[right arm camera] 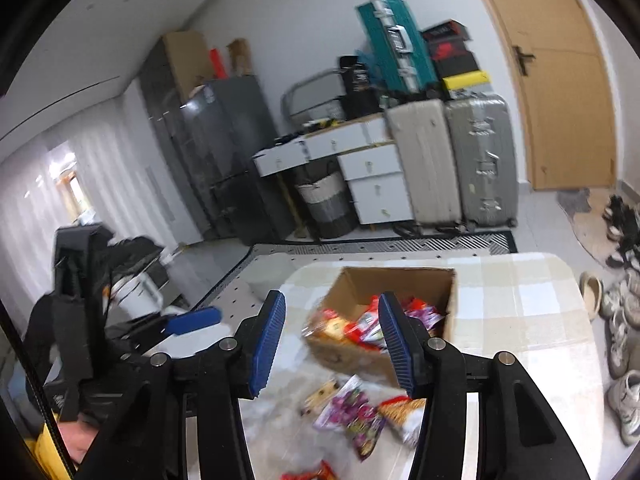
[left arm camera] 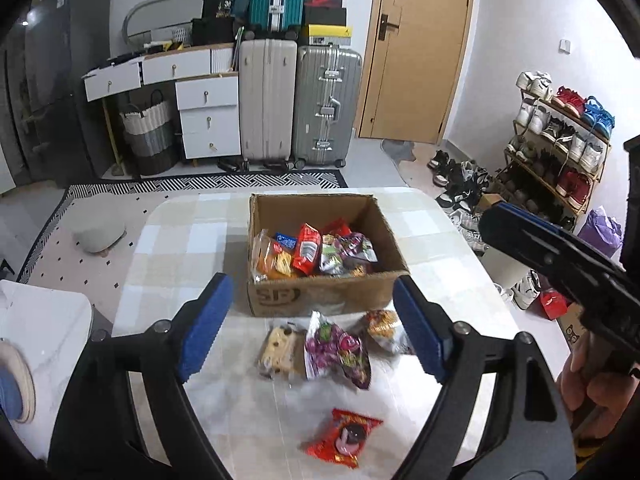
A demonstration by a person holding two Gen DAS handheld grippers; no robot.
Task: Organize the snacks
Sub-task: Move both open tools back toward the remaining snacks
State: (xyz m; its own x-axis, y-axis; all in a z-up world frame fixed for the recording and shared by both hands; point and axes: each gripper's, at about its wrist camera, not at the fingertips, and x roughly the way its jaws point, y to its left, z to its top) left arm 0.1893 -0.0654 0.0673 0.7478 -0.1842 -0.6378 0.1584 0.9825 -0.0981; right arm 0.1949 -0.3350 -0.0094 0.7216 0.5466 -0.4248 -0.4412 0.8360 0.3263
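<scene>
hovering empty: left gripper (left arm camera: 310, 322), right gripper (right arm camera: 332, 344), seemingly.

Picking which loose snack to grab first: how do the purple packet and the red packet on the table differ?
The purple packet lies just before the box, wedged between two other snacks; the red packet lies alone, nearer the camera. The purple one is longer and crumpled; the red one is squarer and flatter. Both lie loose on the table, ungripped.
</scene>
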